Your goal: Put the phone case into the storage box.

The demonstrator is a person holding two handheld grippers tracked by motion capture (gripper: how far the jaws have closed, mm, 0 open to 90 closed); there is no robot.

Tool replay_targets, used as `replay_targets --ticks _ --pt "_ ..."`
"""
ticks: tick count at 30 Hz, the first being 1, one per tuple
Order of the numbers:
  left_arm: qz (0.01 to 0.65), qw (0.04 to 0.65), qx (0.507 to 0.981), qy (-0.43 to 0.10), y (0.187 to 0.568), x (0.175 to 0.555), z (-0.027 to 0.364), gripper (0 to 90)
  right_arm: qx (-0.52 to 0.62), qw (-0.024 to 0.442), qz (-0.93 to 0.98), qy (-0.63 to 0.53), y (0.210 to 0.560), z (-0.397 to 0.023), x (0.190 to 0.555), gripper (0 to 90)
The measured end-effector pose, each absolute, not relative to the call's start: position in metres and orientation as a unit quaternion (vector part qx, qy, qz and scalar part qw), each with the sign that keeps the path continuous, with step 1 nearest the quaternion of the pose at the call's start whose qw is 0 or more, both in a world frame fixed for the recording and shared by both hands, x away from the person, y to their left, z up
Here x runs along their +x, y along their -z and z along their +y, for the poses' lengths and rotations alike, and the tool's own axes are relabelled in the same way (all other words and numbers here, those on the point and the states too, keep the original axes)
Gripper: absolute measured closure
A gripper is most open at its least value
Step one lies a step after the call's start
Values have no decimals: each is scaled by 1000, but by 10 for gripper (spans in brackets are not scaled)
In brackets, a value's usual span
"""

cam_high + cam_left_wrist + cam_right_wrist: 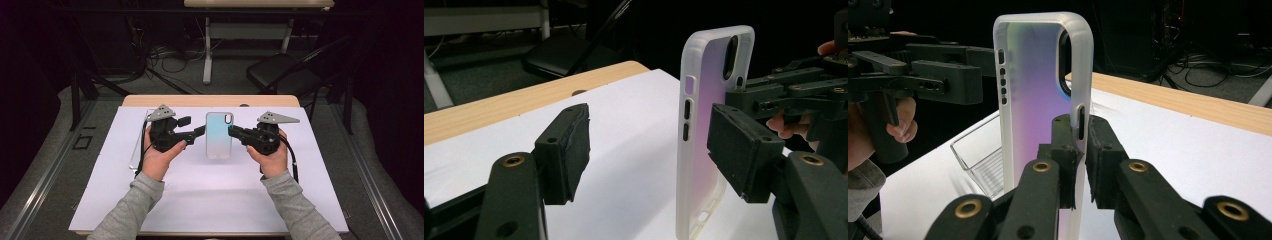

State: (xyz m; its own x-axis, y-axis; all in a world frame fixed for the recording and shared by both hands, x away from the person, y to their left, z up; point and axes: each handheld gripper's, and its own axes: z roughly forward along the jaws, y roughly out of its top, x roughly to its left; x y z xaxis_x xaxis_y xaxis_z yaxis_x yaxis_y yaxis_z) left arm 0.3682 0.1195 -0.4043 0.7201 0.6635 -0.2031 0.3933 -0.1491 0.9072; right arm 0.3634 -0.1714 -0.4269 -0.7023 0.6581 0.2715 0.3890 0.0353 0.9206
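A translucent phone case [219, 135] with an iridescent blue-pink back is between my two grippers over the white mat [210, 200]. My right gripper [231, 131] is shut on the case's right long edge. In the right gripper view its pads [1068, 150] pinch that rim just below a side cut-out of the case [1033, 90]. My left gripper [201, 131] is at the case's left edge with its jaws open. In the left gripper view the case [704, 125] stands close by the right-hand pad [744, 150], and the other pad [566, 150] is well apart from it.
A clear plastic tray [140, 140] lies on the mat to the left of my left hand, also seen as the tray [978, 160] behind the case. The wooden table edge [210, 101] runs along the back. A black chair [280, 72] and cables sit beyond it.
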Motion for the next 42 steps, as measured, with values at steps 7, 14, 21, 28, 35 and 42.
replay_targets --ticks 7,14,21,28,35,42 --pt "348 553 748 -120 402 367 119 333 364 121 713 -587 427 -170 363 837" --pt "339 556 750 -113 401 366 117 337 357 127 716 -586 427 -169 361 837" --pt "335 559 750 -110 400 366 115 343 354 127 719 -584 427 -168 360 837" --pt "329 563 751 -103 399 365 111 351 349 129 720 -585 427 -166 359 837" --pt "316 564 756 -100 399 364 105 382 348 128 721 -585 427 -165 359 837" --pt "303 567 759 -101 398 363 101 394 348 125 723 -583 428 -163 358 837"
